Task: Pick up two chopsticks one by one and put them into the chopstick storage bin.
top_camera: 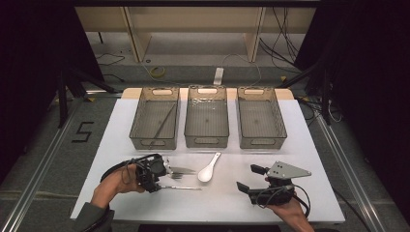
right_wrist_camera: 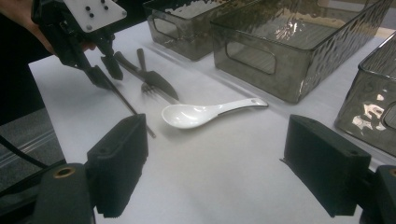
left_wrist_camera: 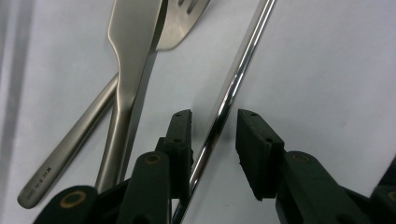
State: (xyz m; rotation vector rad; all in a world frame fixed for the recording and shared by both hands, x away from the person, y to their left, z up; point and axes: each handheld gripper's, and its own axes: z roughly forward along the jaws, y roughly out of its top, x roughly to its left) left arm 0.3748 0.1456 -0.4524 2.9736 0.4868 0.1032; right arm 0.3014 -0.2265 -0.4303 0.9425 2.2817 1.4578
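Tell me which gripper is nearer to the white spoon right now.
Left, though not by much. The left gripper sits just left of the white spoon, its jaws around a metal chopstick. The right gripper lies further off to the spoon's right, jaws open.

Lab recording bay: black curtains (top_camera: 29, 72) at 9 and 3 o'clock, loose cables (top_camera: 283, 43) on floor at 1 o'clock, taped "5" marker (top_camera: 83, 131) at 9, white-covered table (top_camera: 121, 130) centre.
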